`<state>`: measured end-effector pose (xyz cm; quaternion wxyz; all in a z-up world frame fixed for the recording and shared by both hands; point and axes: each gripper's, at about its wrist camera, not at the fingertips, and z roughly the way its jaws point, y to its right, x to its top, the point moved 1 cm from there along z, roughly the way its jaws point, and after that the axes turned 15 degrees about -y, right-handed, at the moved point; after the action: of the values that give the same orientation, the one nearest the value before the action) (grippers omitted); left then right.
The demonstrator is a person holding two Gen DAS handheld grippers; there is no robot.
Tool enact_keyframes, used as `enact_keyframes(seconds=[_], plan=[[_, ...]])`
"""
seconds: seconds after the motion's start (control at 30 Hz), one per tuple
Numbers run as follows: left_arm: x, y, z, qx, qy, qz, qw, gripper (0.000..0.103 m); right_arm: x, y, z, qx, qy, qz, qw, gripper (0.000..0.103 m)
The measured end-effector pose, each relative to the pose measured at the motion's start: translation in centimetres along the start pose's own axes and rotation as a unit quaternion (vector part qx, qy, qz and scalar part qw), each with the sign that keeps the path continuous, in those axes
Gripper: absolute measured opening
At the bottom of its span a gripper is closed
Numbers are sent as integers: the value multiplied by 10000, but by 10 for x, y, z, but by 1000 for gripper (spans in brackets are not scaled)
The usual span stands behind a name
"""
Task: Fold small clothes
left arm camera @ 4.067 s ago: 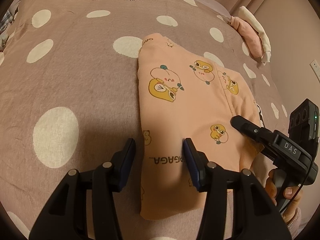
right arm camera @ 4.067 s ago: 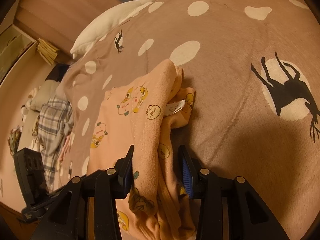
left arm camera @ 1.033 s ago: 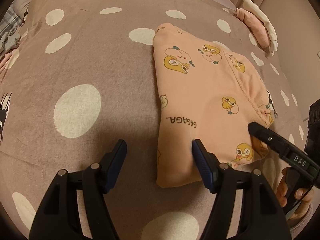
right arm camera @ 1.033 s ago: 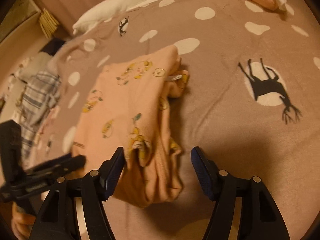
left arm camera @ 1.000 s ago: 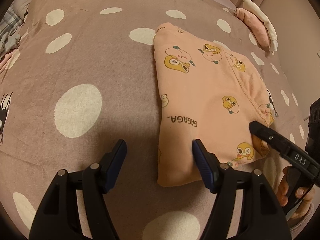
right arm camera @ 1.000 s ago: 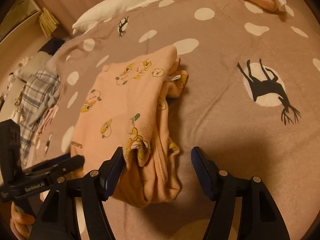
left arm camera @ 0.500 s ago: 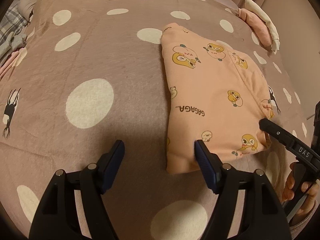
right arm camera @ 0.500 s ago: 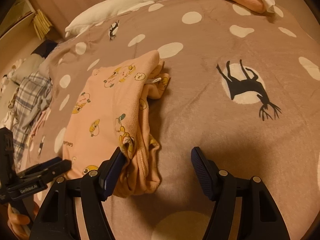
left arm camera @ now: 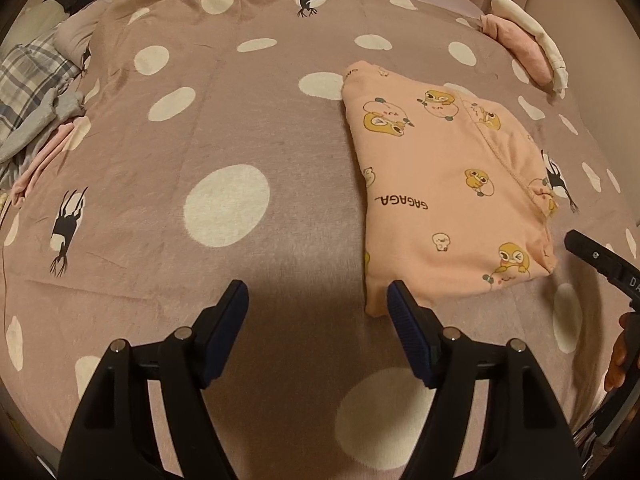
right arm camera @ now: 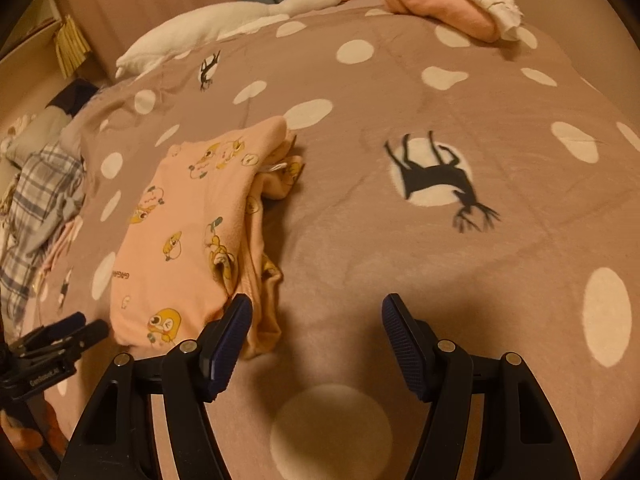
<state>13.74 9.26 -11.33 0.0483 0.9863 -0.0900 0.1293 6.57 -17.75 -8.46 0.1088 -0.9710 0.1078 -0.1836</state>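
A folded peach garment (left arm camera: 440,184) printed with yellow cartoon birds lies flat on the spotted mauve bedspread (left arm camera: 240,120). In the right wrist view the same garment (right arm camera: 180,232) shows its layered open edge on the right side. My left gripper (left arm camera: 316,312) is open, hanging over bare bedspread just left of the garment's near corner. My right gripper (right arm camera: 316,328) is open too, with only bedspread between its fingers; its left finger (right arm camera: 228,336) overlaps the garment's near edge in the picture. Each gripper shows at the edge of the other's view.
A folded pink and white pile (right arm camera: 456,4) sits at the far right of the bed. A white goose plush (right arm camera: 248,20) lies along the far edge. Plaid and grey clothes (left arm camera: 28,92) are heaped at the left. A person's hand (left arm camera: 620,356) holds the right gripper's handle.
Both grippers have drawn back and up from the garment, which now lies farther off and free of their fingers. The garment itself has stayed in place, folded.
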Motion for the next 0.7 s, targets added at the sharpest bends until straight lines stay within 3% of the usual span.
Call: enact_keyframes(seconds=[0.23, 0.3, 0.43, 0.57, 0.7], plan=[[-7, 5, -28, 39, 340, 68, 9994, 81, -9, -8, -21, 43, 173, -145, 9997, 68], [-9, 8, -40, 65, 487, 103, 9987, 88, -10, -15, -29, 2, 254, -265, 9993, 70], [-12, 13, -60, 98, 738, 132, 9971, 101, -12, -32, -47, -42, 496, -569, 9971, 87], [-14, 15, -74, 86, 840, 78, 9964, 102, -13, -51, -65, -34, 697, -886, 9936, 101], [-14, 15, -83, -61, 807, -42, 9967, 102, -14, -62, -83, 47, 930, -1071, 9899, 102]])
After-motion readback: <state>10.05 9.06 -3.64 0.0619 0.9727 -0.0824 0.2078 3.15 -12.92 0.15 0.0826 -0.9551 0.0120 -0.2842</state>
